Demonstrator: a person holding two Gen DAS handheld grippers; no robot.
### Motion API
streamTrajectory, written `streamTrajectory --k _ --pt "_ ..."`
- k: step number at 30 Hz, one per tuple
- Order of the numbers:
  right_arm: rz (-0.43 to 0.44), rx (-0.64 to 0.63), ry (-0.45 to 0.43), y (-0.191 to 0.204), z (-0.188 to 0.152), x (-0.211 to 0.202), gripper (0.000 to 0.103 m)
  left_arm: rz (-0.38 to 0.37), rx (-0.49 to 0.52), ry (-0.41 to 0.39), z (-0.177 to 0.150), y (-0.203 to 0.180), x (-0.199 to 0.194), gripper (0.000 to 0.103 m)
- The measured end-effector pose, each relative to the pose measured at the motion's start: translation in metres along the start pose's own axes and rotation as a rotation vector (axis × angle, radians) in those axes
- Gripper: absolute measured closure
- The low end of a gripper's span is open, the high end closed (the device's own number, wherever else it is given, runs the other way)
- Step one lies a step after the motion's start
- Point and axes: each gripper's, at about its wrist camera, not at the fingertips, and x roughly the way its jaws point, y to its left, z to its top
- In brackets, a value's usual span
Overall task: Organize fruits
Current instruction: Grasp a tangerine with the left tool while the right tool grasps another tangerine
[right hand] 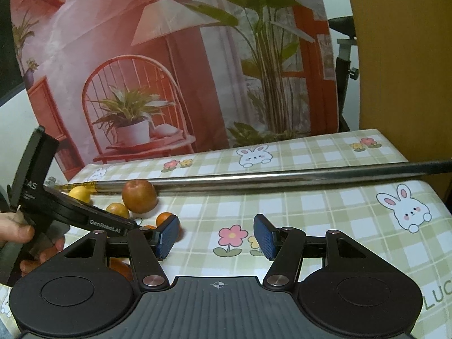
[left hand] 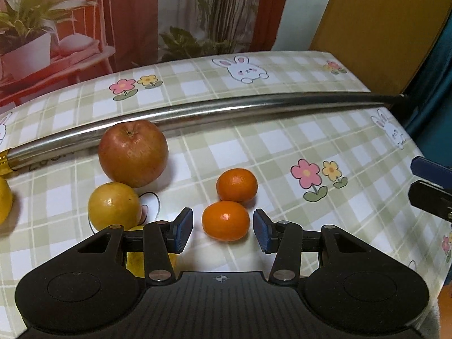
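Note:
My left gripper (left hand: 223,231) is open, and an orange mandarin (left hand: 226,220) lies on the table between its blue pads with a small gap on each side. A second mandarin (left hand: 237,185) sits just behind it. To the left are a red apple (left hand: 132,154), a yellow-orange citrus (left hand: 114,206) and a yellow fruit (left hand: 135,257) partly hidden under the left finger. My right gripper (right hand: 217,234) is open above the bare tablecloth, right of the fruit. The same apple (right hand: 139,196) and a lemon (right hand: 80,193) show in its view.
A long metal rod (left hand: 197,110) lies across the table (left hand: 282,147) behind the fruit. A hand (right hand: 17,233) holds the left gripper's handle. The table ends at the right (right hand: 435,197), with a printed backdrop behind it. Another lemon (left hand: 4,200) sits at the far left.

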Motion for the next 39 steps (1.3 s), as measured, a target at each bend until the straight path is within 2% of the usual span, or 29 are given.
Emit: streamTrajectory --k 3,4,10,15,21,25,31,39 --pt "0.000 0.001 0.003 -0.001 -0.001 0.001 0.048 0.018 0.033 0.013 0.000 -0.004 0.007 0.056" --pt "0.001 0.004 0.006 -0.001 0.000 0.002 0.048 0.017 0.041 0.020 0.000 -0.006 0.009 0.062" --pt "0.001 0.020 0.016 -0.004 -0.001 0.004 0.048 0.023 0.050 0.003 -0.006 -0.008 0.003 0.062" --pt "0.018 0.003 0.027 -0.002 0.000 0.009 0.048 0.011 0.029 -0.061 -0.011 -0.004 -0.021 0.062" --pt "0.091 -0.036 0.049 0.007 0.010 0.032 0.048 0.007 -0.038 -0.159 -0.026 0.003 -0.066 0.062" --pt "0.171 -0.066 0.113 0.022 0.020 0.066 0.048 0.063 -0.059 -0.203 -0.043 0.004 -0.090 0.062" --pt "0.204 -0.131 0.217 0.046 0.025 0.119 0.050 0.106 -0.115 -0.266 -0.068 0.013 -0.122 0.062" --pt "0.171 -0.158 0.327 0.058 0.019 0.163 0.055 0.098 -0.151 -0.294 -0.090 0.018 -0.137 0.062"
